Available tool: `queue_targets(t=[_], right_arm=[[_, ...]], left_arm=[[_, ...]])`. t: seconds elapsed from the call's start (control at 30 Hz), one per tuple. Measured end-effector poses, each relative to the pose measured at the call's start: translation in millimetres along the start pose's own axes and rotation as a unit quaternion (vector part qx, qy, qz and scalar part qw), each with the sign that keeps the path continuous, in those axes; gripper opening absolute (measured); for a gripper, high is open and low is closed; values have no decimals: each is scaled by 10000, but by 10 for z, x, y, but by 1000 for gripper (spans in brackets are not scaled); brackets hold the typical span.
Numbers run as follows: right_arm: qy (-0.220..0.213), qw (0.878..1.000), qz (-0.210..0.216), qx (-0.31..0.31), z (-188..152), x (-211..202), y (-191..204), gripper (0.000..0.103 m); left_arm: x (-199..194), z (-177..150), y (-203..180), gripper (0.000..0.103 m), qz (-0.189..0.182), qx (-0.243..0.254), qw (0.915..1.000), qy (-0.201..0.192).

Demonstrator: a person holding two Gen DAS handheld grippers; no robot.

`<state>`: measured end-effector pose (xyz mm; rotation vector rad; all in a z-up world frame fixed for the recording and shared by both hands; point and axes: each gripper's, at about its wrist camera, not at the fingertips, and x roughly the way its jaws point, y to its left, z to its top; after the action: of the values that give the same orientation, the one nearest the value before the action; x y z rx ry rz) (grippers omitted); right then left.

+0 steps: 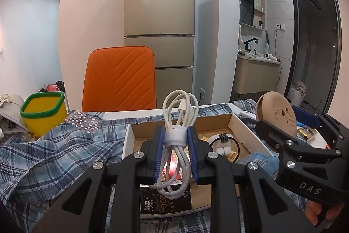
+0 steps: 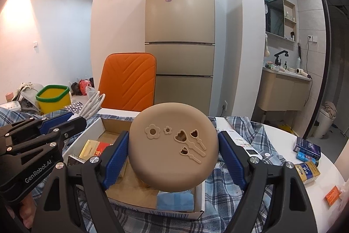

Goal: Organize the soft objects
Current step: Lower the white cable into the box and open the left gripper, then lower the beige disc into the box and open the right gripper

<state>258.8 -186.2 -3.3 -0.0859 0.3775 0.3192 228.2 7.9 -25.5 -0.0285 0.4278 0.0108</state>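
Observation:
My left gripper (image 1: 175, 145) is shut on a coiled white cable (image 1: 178, 115) bound by a white strap, held upright above a shallow cardboard box (image 1: 242, 123). My right gripper (image 2: 173, 156) is shut on a round tan silicone disc (image 2: 173, 145) with flower cut-outs, its blue pads pressing both edges, over the same box (image 2: 99, 126). In the left wrist view the disc (image 1: 277, 113) and the right gripper (image 1: 305, 145) show at the right. The right wrist view has the left gripper (image 2: 59, 121) and the cable (image 2: 92, 105) at the left. The box holds packets and a plush hair tie (image 1: 222, 143).
A blue plaid cloth (image 1: 56, 152) covers the white table (image 2: 283, 132) under the box. A yellow bin with a green rim (image 1: 43, 113) stands at the left, an orange chair (image 1: 120, 78) behind. Small boxes (image 2: 306, 158) lie at the table's right. A fridge (image 2: 180, 36) stands beyond.

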Motion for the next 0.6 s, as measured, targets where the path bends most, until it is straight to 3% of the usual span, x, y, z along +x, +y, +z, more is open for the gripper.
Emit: queue_targets(t=[0.27,0.3,0.37,0.4,0.6], right_arm=[[64,10000,24,62,17,39,-29,82],[74,9999,28,68,14,43,-33,82],[85,9999,32,85,14,46,-41,82],[85,9999,28,88,14,47,-44,82],[100,9999,32,117,15,56,-61,83]], left_arm=[[5,-3,59,21,39,-98,9999,24],[0,-1,57,25,40,-98,9999,22],[-9,2,55,54,63,-100,9999,7],[-20,5,64,77,82,-110,9999,-27],[-160,20,147,86,169,-307,9988,-353]])
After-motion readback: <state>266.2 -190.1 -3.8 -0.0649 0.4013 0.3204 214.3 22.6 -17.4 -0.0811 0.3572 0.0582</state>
